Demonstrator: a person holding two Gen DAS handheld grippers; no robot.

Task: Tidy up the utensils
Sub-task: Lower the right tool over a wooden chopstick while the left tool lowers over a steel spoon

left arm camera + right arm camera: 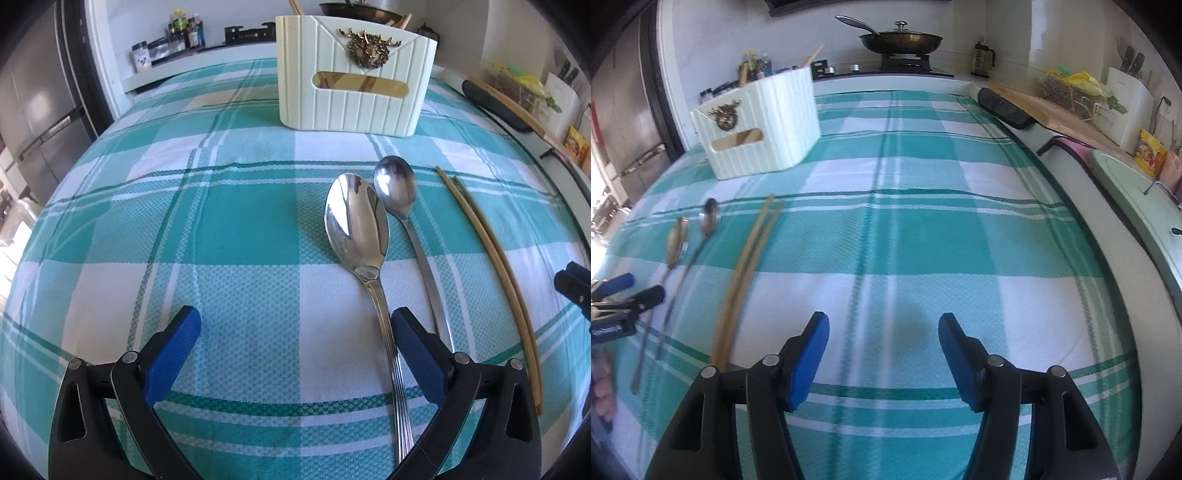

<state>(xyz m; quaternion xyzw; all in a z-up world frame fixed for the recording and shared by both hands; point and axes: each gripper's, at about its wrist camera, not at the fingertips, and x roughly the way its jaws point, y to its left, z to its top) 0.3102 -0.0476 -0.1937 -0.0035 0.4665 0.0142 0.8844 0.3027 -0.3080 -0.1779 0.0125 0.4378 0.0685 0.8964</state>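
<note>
Two steel spoons lie side by side on the checked cloth: a large spoon (358, 229) and, to its right, a smaller spoon (397, 188). A pair of wooden chopsticks (491, 258) lies right of them. My left gripper (295, 325) hangs open just above the cloth, and its right finger sits over the large spoon's handle, nothing pinched. A cream utensil holder (351, 74) with a gold deer badge stands behind. My right gripper (882, 332) is open over bare cloth, with the chopsticks (746, 269), the spoons (677, 240) and the holder (761, 122) off to its left.
A stove with a lidded pan (901, 40) stands beyond the table's far edge. A counter with a cutting board (1052, 110), a knife block and packets runs along the right. A fridge (40, 107) stands at the left. Bottles (184, 29) crowd the back ledge.
</note>
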